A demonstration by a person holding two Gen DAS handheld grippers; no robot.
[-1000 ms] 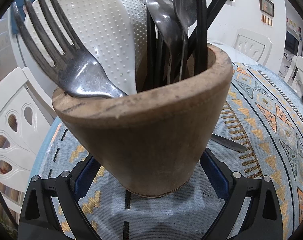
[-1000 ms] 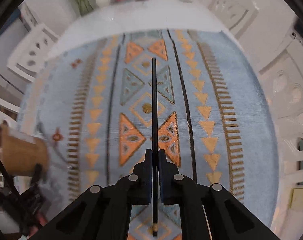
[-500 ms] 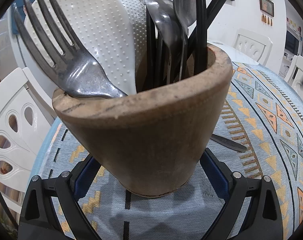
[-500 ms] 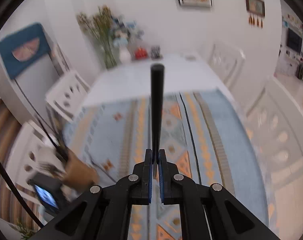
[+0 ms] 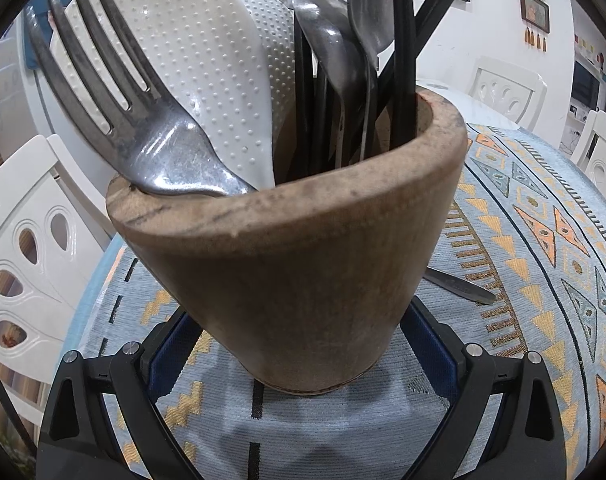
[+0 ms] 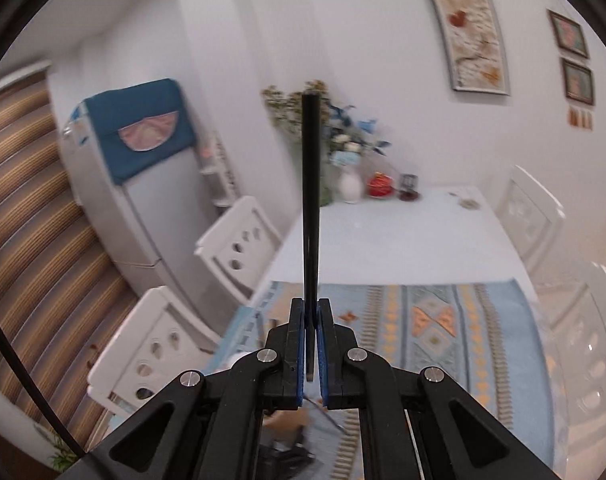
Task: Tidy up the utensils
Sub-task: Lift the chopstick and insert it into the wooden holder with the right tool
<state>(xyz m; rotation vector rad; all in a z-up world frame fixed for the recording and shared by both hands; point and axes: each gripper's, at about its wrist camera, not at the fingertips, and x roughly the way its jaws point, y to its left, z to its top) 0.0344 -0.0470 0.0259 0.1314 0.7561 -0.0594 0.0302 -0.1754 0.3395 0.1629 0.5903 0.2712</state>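
Observation:
A brown wooden utensil holder [image 5: 295,264] stands on the patterned tablecloth [image 5: 543,240], and my left gripper [image 5: 299,312] is shut on its lower part, blue pads [image 5: 171,344] against both sides. In it stand a metal fork [image 5: 159,148], two white dotted paddles [image 5: 207,64], two metal spoons [image 5: 335,52] and several black chopsticks [image 5: 403,60]. High above the table, my right gripper [image 6: 311,308] is shut on one black chopstick [image 6: 311,200], which sticks out forward and up. The holder [image 6: 287,420] shows blurred below those fingers.
A metal utensil handle [image 5: 459,286] lies on the cloth right of the holder. White chairs [image 6: 239,248] surround the table. At the far end stand a vase of flowers [image 6: 351,184] and small items. A fridge [image 6: 143,184] is at left.
My right gripper has risen well above the table with the chopstick and tilted upward, so the view now takes in the wall and the room. The left gripper and holder have kept still.

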